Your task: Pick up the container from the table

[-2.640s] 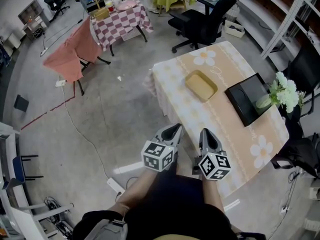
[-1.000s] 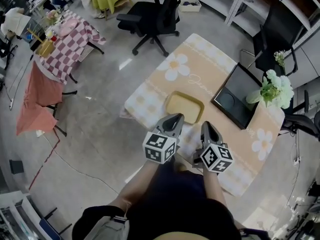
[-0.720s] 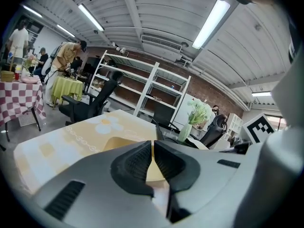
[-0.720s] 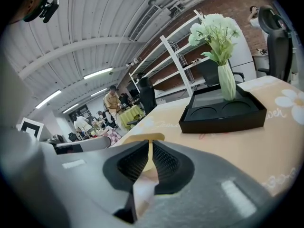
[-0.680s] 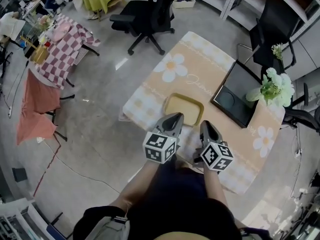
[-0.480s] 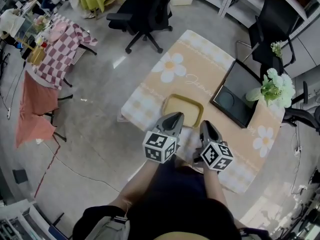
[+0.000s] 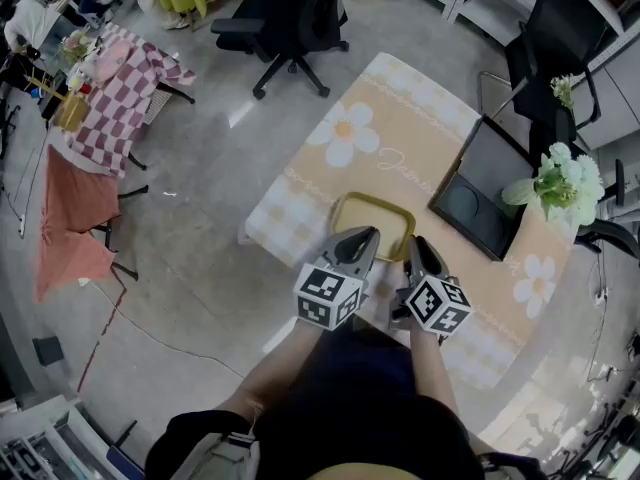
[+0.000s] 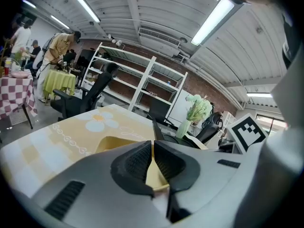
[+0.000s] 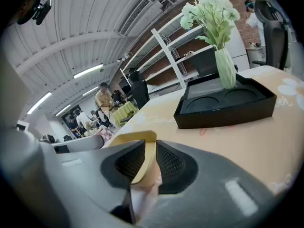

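The container is a shallow yellow tray (image 7: 348,206) on the flower-print table (image 7: 400,138). Both grippers are at its near rim. My left gripper (image 7: 366,236) touches the near edge; in the left gripper view its tips (image 8: 152,144) meet, and the tray (image 8: 111,144) shows past them and through the slit behind them. My right gripper (image 7: 418,244) is at the tray's near right corner. In the right gripper view its jaws (image 9: 149,146) are opening, and the tray's yellow rim (image 9: 137,137) stands between the pads.
A black tray (image 7: 480,193) with round recesses lies to the right of the container, with a vase of white flowers (image 7: 560,183) beside it. A black office chair (image 7: 290,18) stands beyond the table. A checked-cloth table (image 7: 120,88) is far left.
Both grippers have come forward and down to the tray's near rim. The right jaws have parted around the rim.
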A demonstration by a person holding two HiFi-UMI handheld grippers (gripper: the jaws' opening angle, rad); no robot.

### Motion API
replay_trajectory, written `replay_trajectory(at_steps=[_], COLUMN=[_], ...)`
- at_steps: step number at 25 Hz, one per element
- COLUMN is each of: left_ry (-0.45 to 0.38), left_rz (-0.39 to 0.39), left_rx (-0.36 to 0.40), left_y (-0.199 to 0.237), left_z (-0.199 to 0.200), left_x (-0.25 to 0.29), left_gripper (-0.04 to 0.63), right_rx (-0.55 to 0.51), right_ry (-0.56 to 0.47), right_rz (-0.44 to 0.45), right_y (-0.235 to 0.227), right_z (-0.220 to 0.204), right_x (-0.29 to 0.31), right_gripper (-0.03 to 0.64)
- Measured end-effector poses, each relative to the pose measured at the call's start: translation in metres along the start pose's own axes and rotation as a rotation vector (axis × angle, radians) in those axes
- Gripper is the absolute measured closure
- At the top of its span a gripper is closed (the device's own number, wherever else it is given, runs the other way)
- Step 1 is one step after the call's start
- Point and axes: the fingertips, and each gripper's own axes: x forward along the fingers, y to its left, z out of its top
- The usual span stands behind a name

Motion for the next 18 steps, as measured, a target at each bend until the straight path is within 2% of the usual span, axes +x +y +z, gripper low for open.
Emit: replay_trajectory(at_steps=[5, 18], left_ry=[0.006, 0.019], left_rz=[-0.022, -0.029], left_rx=[-0.003, -0.014], left_y=[-0.002, 0.0], left_z=[0.0, -0.003], left_x=[0.005, 0.015], left_gripper=[0.571, 0.571], right_rx=[0.003, -0.001], right_ry=[0.036, 0.111], right_rz=[-0.023, -0.053], right_y=[-0.005, -0.011], right_z=[-0.006, -0.02], right_x=[0.012, 0.025], right_gripper=[0.514, 0.514])
